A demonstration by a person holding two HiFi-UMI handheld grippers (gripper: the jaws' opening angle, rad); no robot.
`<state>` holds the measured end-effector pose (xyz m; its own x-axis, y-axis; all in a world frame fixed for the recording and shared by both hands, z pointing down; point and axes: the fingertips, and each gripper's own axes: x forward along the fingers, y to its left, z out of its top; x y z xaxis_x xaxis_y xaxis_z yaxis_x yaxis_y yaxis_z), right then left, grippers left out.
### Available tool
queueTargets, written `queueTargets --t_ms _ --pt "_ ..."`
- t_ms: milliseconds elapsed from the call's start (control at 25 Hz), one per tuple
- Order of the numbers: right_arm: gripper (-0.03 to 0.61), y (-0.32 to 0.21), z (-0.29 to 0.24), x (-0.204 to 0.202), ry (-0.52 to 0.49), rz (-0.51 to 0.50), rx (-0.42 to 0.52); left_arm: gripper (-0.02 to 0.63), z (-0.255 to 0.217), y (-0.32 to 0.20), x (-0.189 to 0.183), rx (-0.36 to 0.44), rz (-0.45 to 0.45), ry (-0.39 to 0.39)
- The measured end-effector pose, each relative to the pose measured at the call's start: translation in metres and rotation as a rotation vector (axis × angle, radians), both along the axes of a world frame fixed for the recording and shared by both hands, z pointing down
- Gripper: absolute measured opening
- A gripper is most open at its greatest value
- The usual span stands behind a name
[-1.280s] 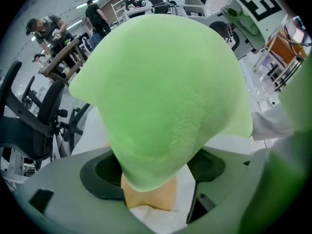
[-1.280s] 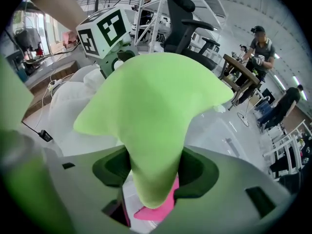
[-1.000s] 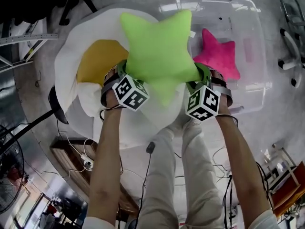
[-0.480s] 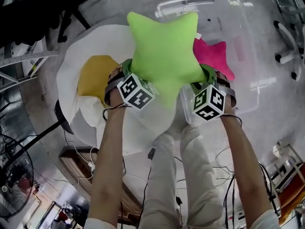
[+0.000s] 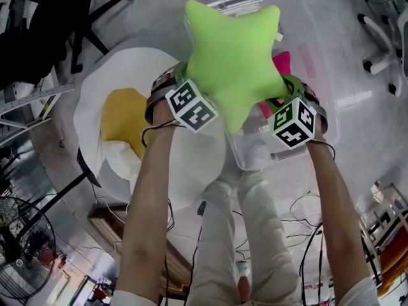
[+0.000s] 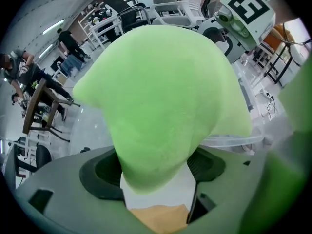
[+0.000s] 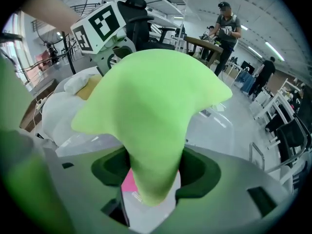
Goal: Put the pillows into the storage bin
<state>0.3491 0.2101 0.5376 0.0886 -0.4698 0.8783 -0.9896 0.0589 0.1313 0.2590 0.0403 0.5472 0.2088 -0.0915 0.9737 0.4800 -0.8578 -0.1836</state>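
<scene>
A lime-green star-shaped plush pillow is held above the clear plastic storage bin. One arm of it is clamped in the left gripper and another in the right gripper, whose jaws have just been eased wider. A pink star-shaped pillow is seen inside the bin.

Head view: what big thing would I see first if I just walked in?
The bright green star pillow, held up in the middle between the left tool and right tool, each pinching one of its points. Behind it, on the right, a pink star pillow lies in the clear storage bin; on the left sits a big fried-egg pillow.
</scene>
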Motion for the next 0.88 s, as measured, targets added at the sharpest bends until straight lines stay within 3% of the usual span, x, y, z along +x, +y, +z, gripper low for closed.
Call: queueTargets --t_ms 280,400,520,680,880 --pt "0.308 0.034 0.017 0.041 0.005 0.057 -0.043 0.420 0.015 0.031 0.041 -0.062 0.022 -0.011" --pt "0.333 0.044 0.024 0.068 0.105 0.158 -0.026 0.458 0.022 0.036 0.054 -0.121 -0.075 0.028" --pt "0.345 0.058 0.029 0.084 0.101 0.245 -0.010 0.517 0.033 0.039 0.056 -0.151 -0.151 0.024" --pt "0.345 0.069 0.032 0.079 0.067 0.236 -0.019 0.533 0.042 0.049 0.045 -0.153 -0.116 -0.004" --pt "0.344 0.064 0.033 0.047 -0.004 0.222 0.000 0.525 0.045 0.050 0.027 -0.160 -0.137 0.006"
